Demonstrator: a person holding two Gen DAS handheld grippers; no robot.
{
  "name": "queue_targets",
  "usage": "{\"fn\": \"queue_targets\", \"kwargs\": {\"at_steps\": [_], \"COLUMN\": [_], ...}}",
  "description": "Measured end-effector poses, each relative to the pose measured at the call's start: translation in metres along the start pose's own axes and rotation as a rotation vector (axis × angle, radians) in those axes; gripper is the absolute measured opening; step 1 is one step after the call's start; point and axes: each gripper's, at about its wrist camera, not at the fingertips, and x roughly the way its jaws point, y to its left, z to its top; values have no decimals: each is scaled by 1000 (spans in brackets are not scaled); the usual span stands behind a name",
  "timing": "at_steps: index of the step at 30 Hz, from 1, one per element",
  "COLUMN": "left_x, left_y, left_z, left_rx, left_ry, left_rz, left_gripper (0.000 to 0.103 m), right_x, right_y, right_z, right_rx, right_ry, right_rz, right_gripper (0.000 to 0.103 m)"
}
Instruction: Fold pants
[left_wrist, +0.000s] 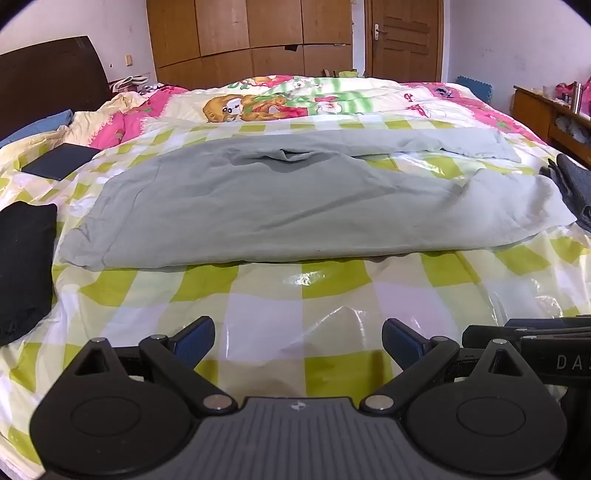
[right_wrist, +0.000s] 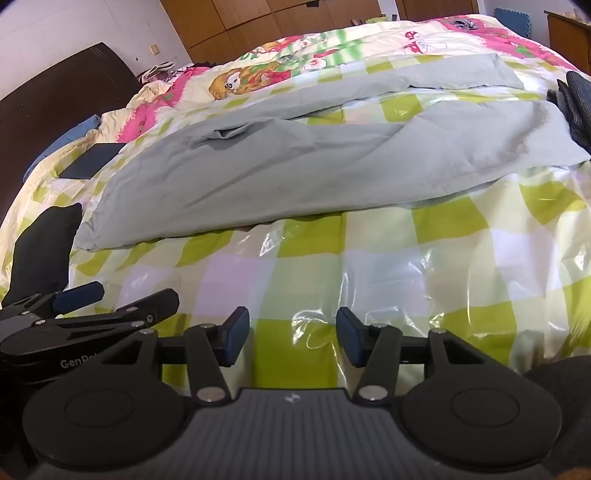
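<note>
both my left tongs (left_wrist: 298, 341) and right tongs (right_wrist: 292, 338) are released and empty, pale grey-green cotton pants (left_wrist: 280, 206) flat ahead on bed's glossy green-checked plastic sheet (left_wrist: 280, 295); risk: pinching slippery sheet with fabric, dragging legs crooked.

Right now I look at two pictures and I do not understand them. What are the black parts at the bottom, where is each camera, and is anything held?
No robot here: a person holds one pair of tongs in each hand, with a camera on each looking forward. The left tongs and the right tongs both stand open and hold nothing. Ahead, grey pants lie spread on a green checked plastic sheet over the bed. A black cloth lies at the left, a dark garment at the right.
</note>
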Motion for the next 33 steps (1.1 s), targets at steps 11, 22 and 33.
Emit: {"fn": "queue_targets", "kwargs": {"at_steps": [11, 22, 33], "left_x": [-3, -4, -5], "left_y": [-2, -4, -4], "left_z": [-2, -2, -1], "left_rx": [23, 34, 36], "left_ry": [-15, -19, -21], "left_rz": [-5, 0, 2], "left_gripper": [103, 103, 103], "right_x": [1, 1, 1], "right_y": [0, 1, 1], "right_z": [0, 0, 0], "right_rx": [-7, -11, -14], "right_ry": [6, 5, 4], "right_rz": [-8, -13, -15], "right_gripper": [54, 54, 54]}}
